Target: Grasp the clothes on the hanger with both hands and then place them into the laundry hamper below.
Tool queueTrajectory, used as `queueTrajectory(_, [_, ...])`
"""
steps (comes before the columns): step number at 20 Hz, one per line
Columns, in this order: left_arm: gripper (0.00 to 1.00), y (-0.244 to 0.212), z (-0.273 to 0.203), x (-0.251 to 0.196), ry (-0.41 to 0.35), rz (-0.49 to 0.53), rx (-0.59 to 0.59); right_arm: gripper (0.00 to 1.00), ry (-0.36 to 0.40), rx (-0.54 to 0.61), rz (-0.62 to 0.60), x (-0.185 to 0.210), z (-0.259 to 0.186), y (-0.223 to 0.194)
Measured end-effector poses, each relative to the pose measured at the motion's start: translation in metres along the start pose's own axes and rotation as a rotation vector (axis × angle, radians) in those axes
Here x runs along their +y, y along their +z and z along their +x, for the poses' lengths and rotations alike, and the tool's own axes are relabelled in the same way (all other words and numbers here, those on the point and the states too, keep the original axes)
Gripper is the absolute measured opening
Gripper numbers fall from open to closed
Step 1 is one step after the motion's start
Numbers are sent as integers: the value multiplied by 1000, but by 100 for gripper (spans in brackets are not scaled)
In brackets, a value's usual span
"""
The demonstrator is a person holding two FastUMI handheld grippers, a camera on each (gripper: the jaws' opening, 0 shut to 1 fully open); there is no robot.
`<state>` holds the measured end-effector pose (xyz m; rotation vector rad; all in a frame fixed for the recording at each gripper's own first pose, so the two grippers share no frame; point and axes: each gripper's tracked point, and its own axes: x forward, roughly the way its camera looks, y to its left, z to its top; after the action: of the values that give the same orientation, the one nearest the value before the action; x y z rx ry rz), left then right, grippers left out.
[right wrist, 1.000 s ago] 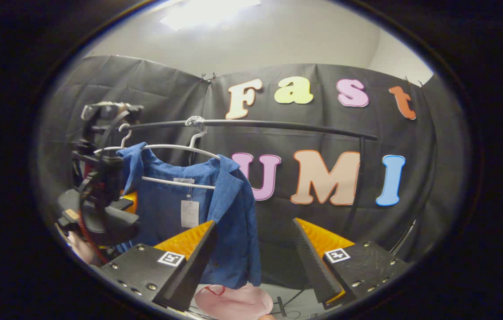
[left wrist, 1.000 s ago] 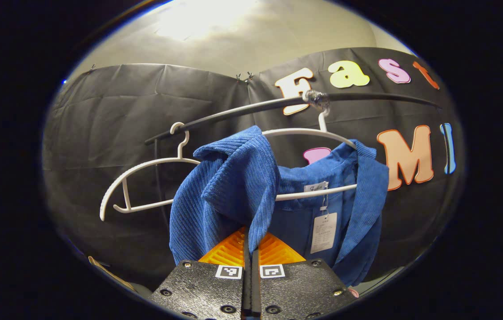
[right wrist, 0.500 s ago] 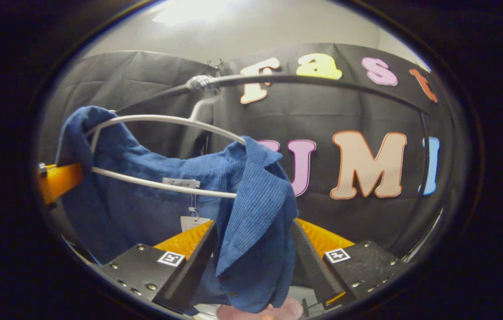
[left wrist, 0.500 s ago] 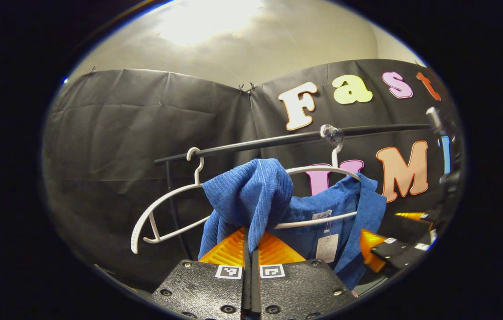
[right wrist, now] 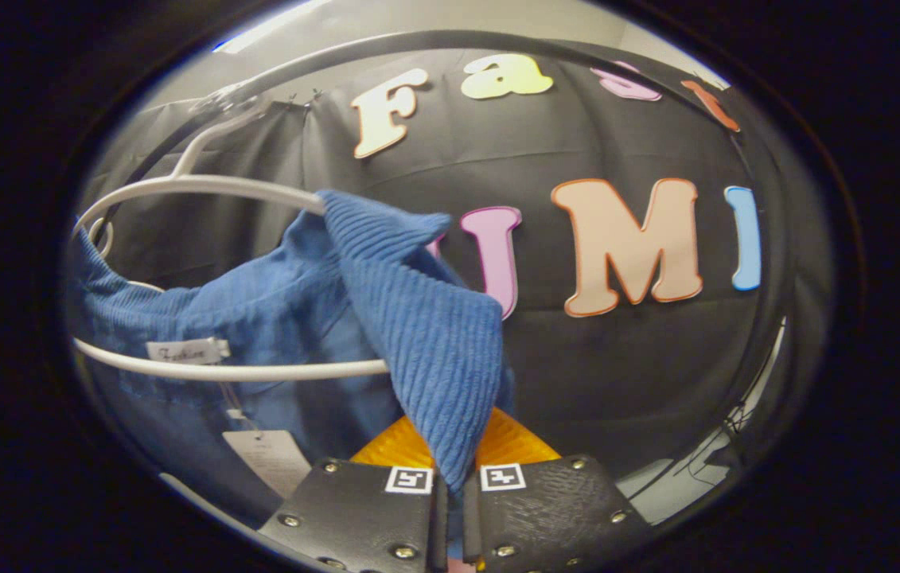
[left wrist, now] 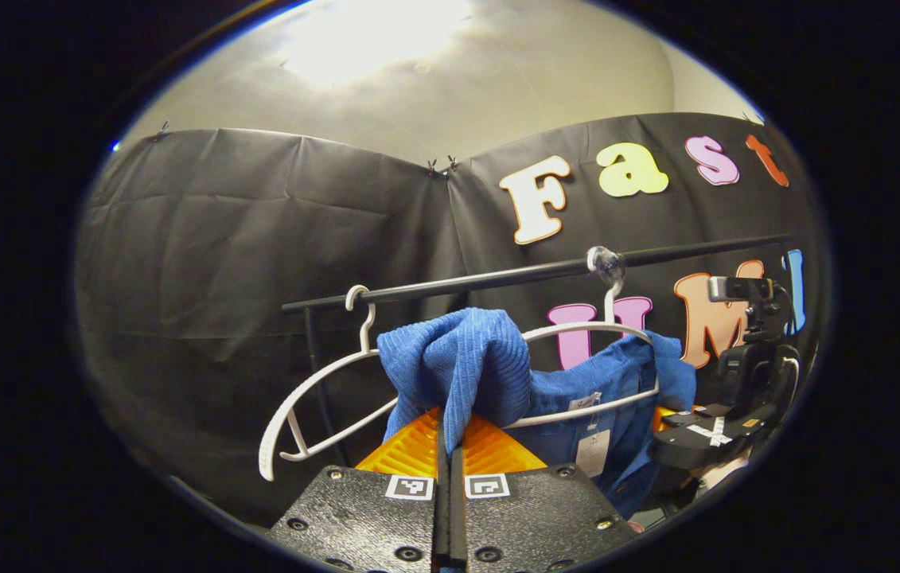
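left tool (left wrist: 450, 446): clamped on blue corduroy shirt (left wrist: 457, 358)
right tool (right wrist: 450, 477): clamped on shirt's other shoulder
next: lift both evenly off white hanger (right wrist: 203, 185), centre frame

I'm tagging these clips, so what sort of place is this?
Likely a staged recording booth, not a home: black cloth walls, a bare clothes rail with white hangers, and one blue shirt.

left hand-held gripper (left wrist: 450, 434) | clamps blue shirt (left wrist: 465, 358) (on white hanger (left wrist: 577, 330))
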<state>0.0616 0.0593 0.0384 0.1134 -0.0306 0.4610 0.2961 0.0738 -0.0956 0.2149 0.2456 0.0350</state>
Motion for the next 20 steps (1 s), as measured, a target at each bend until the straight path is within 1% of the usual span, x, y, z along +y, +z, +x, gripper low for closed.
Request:
queueTrajectory(1, [0,5,1,4,3,-1,-5,2,-8,-4,5,-8,0,7])
queueTrajectory(2, [0,12,3,9,13,7,-21,8,-22,-18,5,-18,0,15])
queueTrajectory(4, [0,27,4,20,22,7,-50,8,-42,-43,10,-38,2,35])
queueTrajectory(7, [0,42,9,33,27,-46,-58,8,-32,-74,14,-52,11,67])
queueTrajectory(8, [0,42,11,38,34,-49,-56,8,-30,-89,8,-55,13,79])
queueTrajectory(11, [0,50,20,61,64,-18,-66,7,-15,-135,4,-62,25,116])
queueTrajectory(13, [0,52,26,65,55,-19,-66,8,-13,-164,-4,-63,32,134])
queueTrajectory(14, [0,48,29,66,51,-3,-53,8,-21,-172,-14,-66,38,139])
queueTrajectory(15, [0,41,32,69,58,21,-37,8,-22,-167,-20,-68,46,140])
queueTrajectory(18, [0,14,41,78,90,68,8,8,-28,-137,-41,-74,65,122])
queueTrajectory(20, [0,-9,40,78,87,47,57,8,-22,-89,-30,-77,76,100])
